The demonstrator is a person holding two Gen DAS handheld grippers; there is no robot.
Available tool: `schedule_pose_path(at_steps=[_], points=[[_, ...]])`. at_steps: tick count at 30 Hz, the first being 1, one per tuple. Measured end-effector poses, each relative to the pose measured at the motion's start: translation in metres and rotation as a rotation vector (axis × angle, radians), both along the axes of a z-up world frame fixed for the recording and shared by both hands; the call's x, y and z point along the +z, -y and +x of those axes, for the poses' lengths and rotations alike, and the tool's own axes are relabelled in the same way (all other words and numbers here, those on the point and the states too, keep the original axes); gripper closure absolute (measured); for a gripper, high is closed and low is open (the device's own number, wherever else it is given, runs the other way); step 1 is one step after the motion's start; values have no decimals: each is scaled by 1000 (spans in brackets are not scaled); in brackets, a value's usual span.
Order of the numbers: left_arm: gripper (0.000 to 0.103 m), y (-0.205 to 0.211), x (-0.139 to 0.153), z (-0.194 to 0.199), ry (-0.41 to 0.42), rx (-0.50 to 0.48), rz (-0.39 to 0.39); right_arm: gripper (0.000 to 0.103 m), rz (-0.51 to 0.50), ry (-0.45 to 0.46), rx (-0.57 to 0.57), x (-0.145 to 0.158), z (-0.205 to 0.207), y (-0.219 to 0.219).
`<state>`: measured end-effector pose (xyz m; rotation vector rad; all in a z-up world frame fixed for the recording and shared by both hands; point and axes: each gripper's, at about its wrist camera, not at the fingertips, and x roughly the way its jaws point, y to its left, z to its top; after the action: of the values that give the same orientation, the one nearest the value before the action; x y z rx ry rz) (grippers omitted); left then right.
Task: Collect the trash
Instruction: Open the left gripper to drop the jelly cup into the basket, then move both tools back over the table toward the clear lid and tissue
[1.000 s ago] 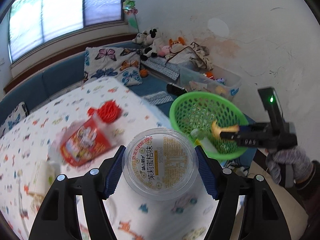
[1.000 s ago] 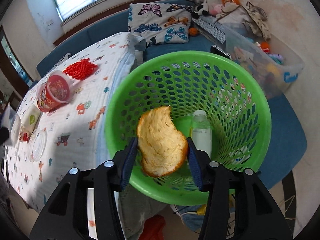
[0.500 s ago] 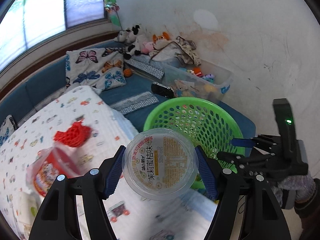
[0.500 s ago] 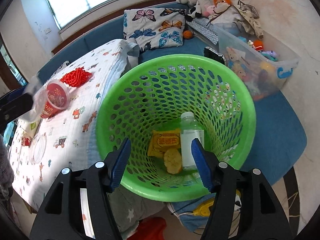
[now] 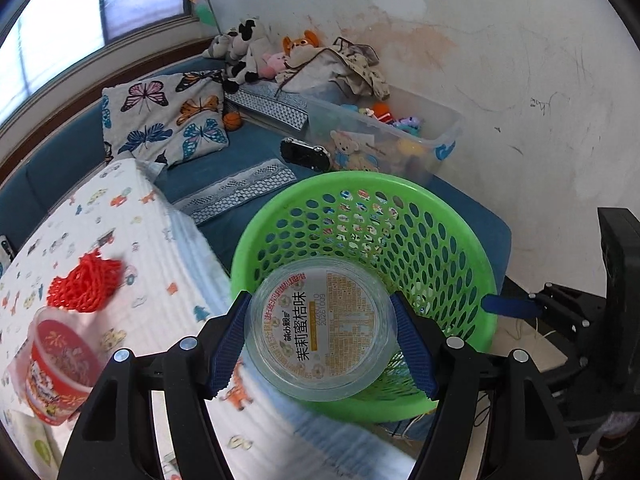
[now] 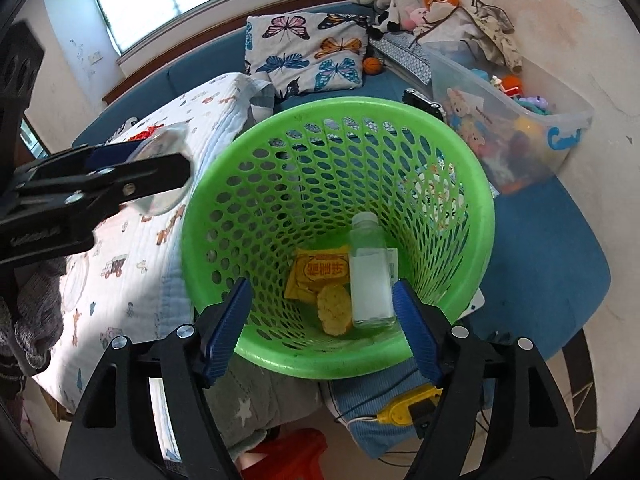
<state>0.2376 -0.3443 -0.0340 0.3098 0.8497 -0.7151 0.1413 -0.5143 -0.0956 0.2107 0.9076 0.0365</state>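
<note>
The clear plastic cup (image 5: 320, 330) carried a round white and orange label printed with the large Chinese characters 茉莉蜜桔味 and the dates 20260110 and 20261009; its finer print was too small to read. In the green basket (image 6: 248, 184), a yellow snack packet (image 6: 316, 272) bore red Chinese characters that could not be made out. No other text was legible.

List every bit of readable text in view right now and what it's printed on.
"茉莉蜜桔味", with "20260710" and "20261009": label on the clear plastic cup that the left gripper grips.
Yellow packet in the green basket: red characters, blurred.
Red cup on the table: print unreadable.
</note>
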Motion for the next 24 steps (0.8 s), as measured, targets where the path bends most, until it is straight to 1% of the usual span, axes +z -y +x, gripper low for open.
schedule_pose_path(at_steps=[1,4,10,17,24], points=[[35,2,-1,0,-1,-2,-1,30,2,0,1,0,0,0],[28,8,-3,0,1,-8,-3,30,6,2,3,0,0,0],[28,1,-2,-4,3,-8,-16,30,7,6,5,1,-2,-2],[28,-38,7,-21,32,40,-36,28,11,24,29,7,-7,-18],[27,-100,14,-40,67,139,-64,25,6,44,84,16,-8,-49]])
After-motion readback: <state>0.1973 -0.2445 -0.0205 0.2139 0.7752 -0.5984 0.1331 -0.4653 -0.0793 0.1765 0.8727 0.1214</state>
